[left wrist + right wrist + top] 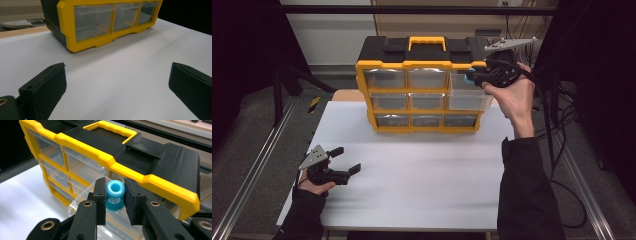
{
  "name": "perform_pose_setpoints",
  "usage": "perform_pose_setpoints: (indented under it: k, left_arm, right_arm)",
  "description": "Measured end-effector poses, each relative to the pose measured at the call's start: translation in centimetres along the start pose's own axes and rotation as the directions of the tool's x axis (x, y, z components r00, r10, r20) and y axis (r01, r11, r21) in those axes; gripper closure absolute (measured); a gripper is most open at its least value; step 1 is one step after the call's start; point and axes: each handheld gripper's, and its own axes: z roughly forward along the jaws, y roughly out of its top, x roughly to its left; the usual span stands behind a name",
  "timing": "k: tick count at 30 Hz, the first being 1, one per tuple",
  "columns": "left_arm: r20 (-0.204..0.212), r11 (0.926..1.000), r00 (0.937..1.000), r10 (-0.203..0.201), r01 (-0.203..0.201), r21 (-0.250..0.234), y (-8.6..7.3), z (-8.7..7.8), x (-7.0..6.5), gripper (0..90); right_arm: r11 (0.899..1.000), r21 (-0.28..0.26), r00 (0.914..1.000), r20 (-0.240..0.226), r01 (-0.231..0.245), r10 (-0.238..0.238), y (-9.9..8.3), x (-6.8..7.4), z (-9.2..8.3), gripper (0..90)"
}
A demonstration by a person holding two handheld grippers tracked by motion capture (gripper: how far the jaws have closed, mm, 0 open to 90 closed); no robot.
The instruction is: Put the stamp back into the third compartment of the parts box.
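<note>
The right gripper (114,202) fingers (100,197) clamp a glossy blue spool (115,196), cylindrical with a round bore, at lower centre of the right gripper view, above a pulled-out clear plastic drawer (82,200) of the yellow-and-black organizer (422,87). The left gripper (343,161), lower left in the high view, has its fingers spread and empty over the smooth white tabletop (422,175).

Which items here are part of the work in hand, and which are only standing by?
In the job:
- blue spool, clamped in the right gripper
- pulled-out clear drawer beneath it
- yellow organizer holding that drawer

Standing by:
- left gripper, jaws open and empty over the white table
- the closed drawers
</note>
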Motion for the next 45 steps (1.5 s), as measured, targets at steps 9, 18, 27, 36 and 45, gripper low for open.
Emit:
perform_pose_setpoints:
  k: [9, 18, 27, 36, 45]
  left_arm:
    - [-0.001, 1.0, 1.0, 0.0, 0.0, 0.0, 0.0, 0.0, 0.0, 1.1]
    - [-0.001, 1.0, 1.0, 0.0, 0.0, 0.0, 0.0, 0.0, 0.0, 1.1]
    - [-0.002, 1.0, 1.0, 0.0, 0.0, -0.001, 0.0, 0.0, 0.0, 1.1]
    - [-0.002, 1.0, 1.0, 0.0, 0.0, 0.0, 0.0, 0.0, 0.0, 1.1]
    - [-0.003, 1.0, 1.0, 0.0, 0.0, -0.001, 0.0, 0.0, 0.0, 1.1]
  right_arm:
    - [1.0, 0.008, 0.9999, 0.011, 0.0, 0.0, -0.2, -0.3, 0.2, 72.5]
    - [1.0, 0.021, 0.9998, 0.018, -0.004, 0.004, -0.6, -0.5, 0.7, 72.5]
    - [0.999, 0.042, 0.9996, 0.027, -0.011, 0.01, -1.0, -0.7, 1.1, 72.5]
    - [0.998, 0.052, 0.9992, 0.036, -0.019, 0.017, -1.5, -1.1, 1.4, 72.6]
    - [0.998, 0.064, 0.9989, 0.043, -0.021, 0.018, -1.8, -1.3, 1.7, 72.5]
